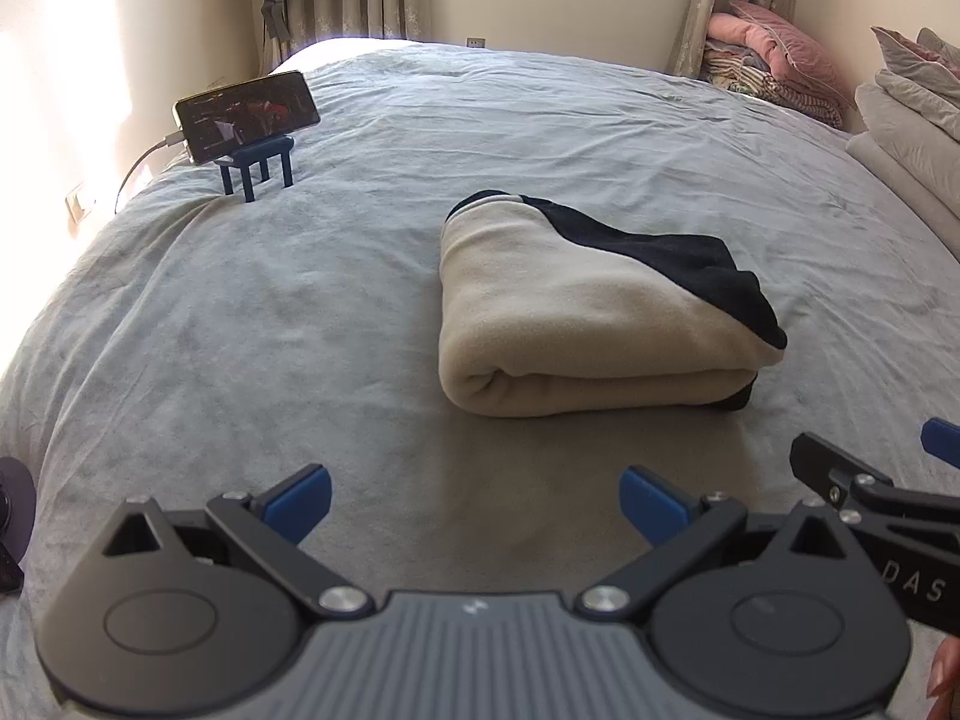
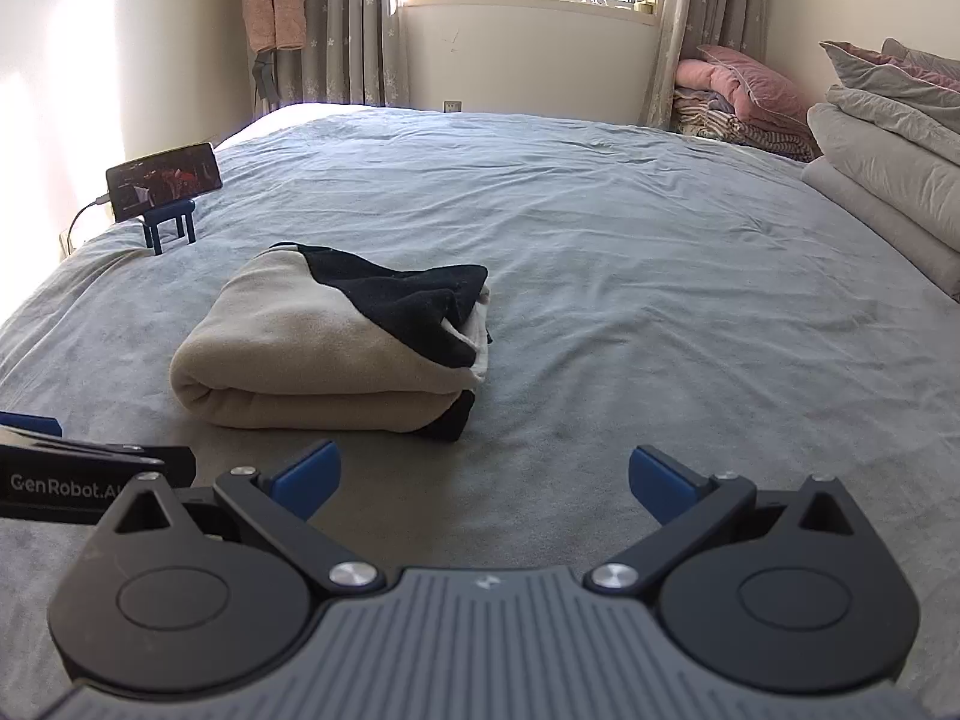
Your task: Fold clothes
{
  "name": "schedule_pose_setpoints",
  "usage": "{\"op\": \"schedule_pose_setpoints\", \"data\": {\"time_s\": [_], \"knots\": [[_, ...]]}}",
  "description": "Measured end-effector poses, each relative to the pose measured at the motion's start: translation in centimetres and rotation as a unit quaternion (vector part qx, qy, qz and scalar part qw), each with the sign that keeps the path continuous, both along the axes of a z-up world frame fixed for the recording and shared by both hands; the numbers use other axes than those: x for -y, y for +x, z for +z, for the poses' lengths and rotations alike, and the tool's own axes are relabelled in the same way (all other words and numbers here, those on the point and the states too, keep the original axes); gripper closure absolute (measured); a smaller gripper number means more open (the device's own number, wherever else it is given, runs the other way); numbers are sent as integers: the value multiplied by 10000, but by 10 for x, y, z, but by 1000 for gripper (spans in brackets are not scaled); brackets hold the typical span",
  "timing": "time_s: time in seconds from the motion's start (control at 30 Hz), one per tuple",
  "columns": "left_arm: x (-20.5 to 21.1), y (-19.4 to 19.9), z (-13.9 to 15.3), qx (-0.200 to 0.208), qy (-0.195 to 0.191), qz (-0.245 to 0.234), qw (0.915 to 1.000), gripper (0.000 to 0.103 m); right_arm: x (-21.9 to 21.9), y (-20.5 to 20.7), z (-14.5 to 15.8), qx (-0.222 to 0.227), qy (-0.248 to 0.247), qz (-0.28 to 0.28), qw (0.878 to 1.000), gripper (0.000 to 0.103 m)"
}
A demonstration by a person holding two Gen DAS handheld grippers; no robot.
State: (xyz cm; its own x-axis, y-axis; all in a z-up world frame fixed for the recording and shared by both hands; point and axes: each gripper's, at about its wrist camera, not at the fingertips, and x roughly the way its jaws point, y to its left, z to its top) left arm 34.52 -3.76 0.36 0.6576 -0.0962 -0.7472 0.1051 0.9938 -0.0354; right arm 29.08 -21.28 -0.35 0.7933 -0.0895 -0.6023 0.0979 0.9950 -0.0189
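**Folded fleece rests on the bed, both tools empty**

The cream-and-black fleece garment (image 1: 594, 324) lies as a compact folded bundle near the middle of the bed (image 1: 240, 312), its rounded fold edge turned toward the cameras and the black panel running across the far upper side. In the right wrist view a few loose layers of cream and black show at the bundle's right end, so that end looks less tidy than the rest.

The left hand-held gripper (image 1: 474, 498) hovers just short of the bundle with its blue-padded fingers spread wide and nothing between them. The right hand-held gripper (image 2: 483, 480) sits beside it, likewise spread and empty, apart from the cloth.

Judging by how the garment lies, the folding of this piece appears finished or nearly so; the step in hand looks like the release and pull-back. If more is wanted, the next move would call for squaring the loose right end, or for lifting the bundle from both sides so that it does not unroll.

No basket, box or drawer is in view. Farther off, a phone (image 1: 246, 114) stands on a small blue stand (image 1: 258, 171) near the left edge of the bed. Folded bedding (image 2: 888, 168) is stacked at the right, and a pile of blankets (image 2: 744, 102) sits by the curtain.
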Motion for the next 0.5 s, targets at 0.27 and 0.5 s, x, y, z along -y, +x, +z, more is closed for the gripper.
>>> {"op": "schedule_pose_setpoints", "data": {"time_s": [0.27,0.5], "knots": [[0,-17,21,358,-223,-80,9991,0,9,-21,22,383,72,-134,9991,0],[6,-52,31,251,-37,-179,9995,0,23,-52,37,254,279,-300,9988,0]]}}
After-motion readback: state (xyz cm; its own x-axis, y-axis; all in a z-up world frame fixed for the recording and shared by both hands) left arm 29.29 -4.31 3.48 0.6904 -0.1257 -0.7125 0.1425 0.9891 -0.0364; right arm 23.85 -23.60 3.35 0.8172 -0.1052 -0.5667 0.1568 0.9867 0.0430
